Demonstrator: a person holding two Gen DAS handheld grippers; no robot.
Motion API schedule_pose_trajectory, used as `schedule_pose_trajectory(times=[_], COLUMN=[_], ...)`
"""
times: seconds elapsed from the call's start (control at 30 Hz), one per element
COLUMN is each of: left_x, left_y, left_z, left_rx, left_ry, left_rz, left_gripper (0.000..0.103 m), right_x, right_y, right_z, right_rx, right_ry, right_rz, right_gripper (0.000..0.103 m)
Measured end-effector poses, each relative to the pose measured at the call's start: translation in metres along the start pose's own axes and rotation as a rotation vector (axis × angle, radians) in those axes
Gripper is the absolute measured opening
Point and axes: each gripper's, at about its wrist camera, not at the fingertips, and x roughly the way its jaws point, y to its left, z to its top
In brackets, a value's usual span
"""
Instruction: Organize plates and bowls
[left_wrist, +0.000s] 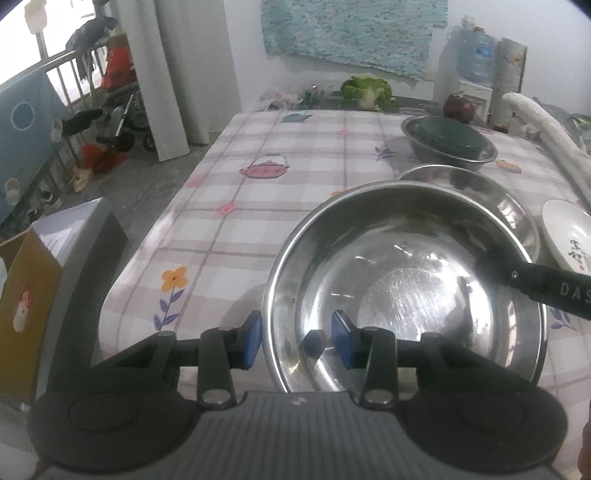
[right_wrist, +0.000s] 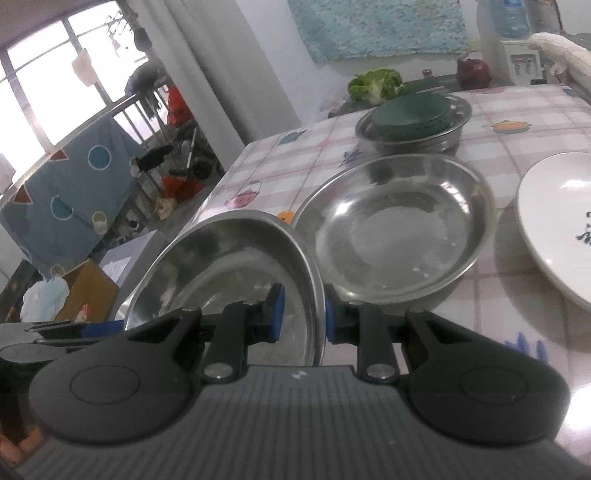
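A large steel bowl (left_wrist: 406, 280) is held between both grippers above the checked tablecloth. My left gripper (left_wrist: 297, 339) is shut on its near left rim, blue pads either side of the wall. My right gripper (right_wrist: 304, 317) is shut on its right rim; the bowl (right_wrist: 229, 266) fills the lower left of the right wrist view. A second steel bowl (right_wrist: 395, 229) rests on the table just beyond. A white plate (right_wrist: 557, 221) lies to the right. A far steel bowl (right_wrist: 413, 129) holds green bowls (right_wrist: 410, 110).
A lettuce (right_wrist: 376, 86) and a dark red fruit (right_wrist: 474, 72) sit at the table's far end. A rolled white cloth (left_wrist: 546, 133) lies along the right edge. Boxes (left_wrist: 33, 295) stand on the floor left of the table (left_wrist: 229, 206).
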Motion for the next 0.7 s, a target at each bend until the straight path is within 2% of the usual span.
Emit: schedule_pose_trajectory(times=[0.7], left_x=[0.003], left_y=[-0.057], left_z=[0.045], left_rx=[0.058], left_ry=[-0.05], left_rz=[-0.06], left_gripper=[0.041], right_x=[-0.027], right_y=[-0.051], right_z=[0.037], right_rx=[0.062], right_ry=[-0.088], right_rz=[-0.054], right_gripper=[0.023])
